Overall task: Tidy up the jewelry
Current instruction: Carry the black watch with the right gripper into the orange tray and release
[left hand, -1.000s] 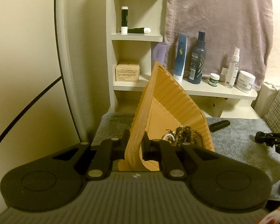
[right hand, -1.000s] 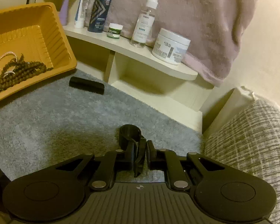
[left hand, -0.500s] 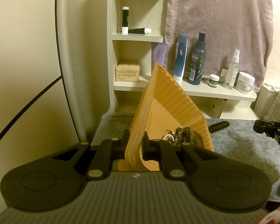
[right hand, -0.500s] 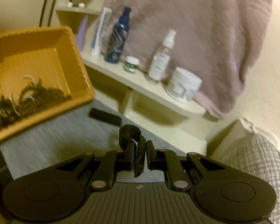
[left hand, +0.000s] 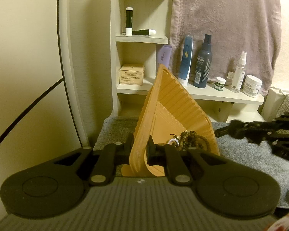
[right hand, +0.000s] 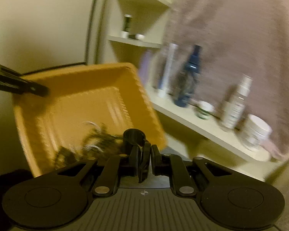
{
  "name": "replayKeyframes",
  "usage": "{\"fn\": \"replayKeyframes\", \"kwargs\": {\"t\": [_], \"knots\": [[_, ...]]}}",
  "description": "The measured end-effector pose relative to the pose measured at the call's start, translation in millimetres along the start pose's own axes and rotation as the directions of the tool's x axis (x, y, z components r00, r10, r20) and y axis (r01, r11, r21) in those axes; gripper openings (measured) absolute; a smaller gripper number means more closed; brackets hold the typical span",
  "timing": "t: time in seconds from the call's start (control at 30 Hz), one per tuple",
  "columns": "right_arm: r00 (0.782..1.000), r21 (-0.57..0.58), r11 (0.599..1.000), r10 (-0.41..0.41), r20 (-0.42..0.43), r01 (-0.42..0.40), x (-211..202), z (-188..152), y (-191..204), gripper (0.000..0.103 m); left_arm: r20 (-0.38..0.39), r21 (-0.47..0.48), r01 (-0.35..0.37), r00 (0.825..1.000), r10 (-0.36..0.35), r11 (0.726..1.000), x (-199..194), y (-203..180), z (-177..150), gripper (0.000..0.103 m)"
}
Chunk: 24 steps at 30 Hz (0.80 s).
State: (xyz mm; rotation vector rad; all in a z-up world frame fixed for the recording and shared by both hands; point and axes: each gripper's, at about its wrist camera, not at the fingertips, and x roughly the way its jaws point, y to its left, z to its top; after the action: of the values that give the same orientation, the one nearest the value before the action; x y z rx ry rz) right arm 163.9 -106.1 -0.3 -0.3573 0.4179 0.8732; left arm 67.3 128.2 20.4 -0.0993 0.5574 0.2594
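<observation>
My left gripper (left hand: 140,152) is shut on the rim of an orange ribbed tray (left hand: 169,111) and holds it tilted up on its edge. Brown bead bracelets (left hand: 190,141) and a pale bracelet (left hand: 172,141) lie bunched in the tray's low corner. My right gripper (right hand: 144,159) is shut on a black ring-shaped clip (right hand: 134,136) and hangs over the tray's (right hand: 82,104) low edge, close to the beads (right hand: 98,140). The right gripper also shows at the right of the left wrist view (left hand: 246,130).
A grey towel (left hand: 246,154) covers the surface. Behind it a white shelf (left hand: 221,96) carries bottles (left hand: 203,61), tubes and jars (left hand: 251,85). A tall shelf unit (left hand: 142,38) stands at the back left. A mauve towel (left hand: 227,19) hangs behind.
My right gripper has lifted off the grey towel with the black clip and swung left, up to the tray. The left gripper and tilted tray have stayed still.
</observation>
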Motion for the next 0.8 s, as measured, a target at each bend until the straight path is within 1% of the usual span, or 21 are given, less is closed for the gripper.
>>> {"fn": "replayKeyframes", "kwargs": {"t": [0.17, 0.43, 0.57, 0.8], "knots": [[0.998, -0.006, 0.998, 0.057, 0.008, -0.057, 16.4, 10.7, 23.2, 0.013, -0.001, -0.005, 0.002, 1.000, -0.002, 1.000, -0.1, 0.5, -0.3, 0.010], [0.991, 0.022, 0.990, 0.136, 0.017, -0.136, 37.4, 21.4, 35.1, 0.013, -0.003, -0.012, 0.004, 1.000, -0.004, 1.000, 0.5, 2.4, -0.8, 0.010], [0.984, 0.048, 0.983, 0.177, -0.007, -0.176, 49.8, 19.8, 38.5, 0.013, -0.004, -0.015, 0.003, 1.000, -0.003, 1.000, 1.3, 3.9, -0.8, 0.010], [0.978, 0.075, 0.978, 0.200, -0.053, -0.196, 64.8, 8.4, 39.9, 0.013, -0.006, -0.017, 0.001, 1.000, -0.002, 1.000, 2.6, 5.0, -0.7, 0.010]]}}
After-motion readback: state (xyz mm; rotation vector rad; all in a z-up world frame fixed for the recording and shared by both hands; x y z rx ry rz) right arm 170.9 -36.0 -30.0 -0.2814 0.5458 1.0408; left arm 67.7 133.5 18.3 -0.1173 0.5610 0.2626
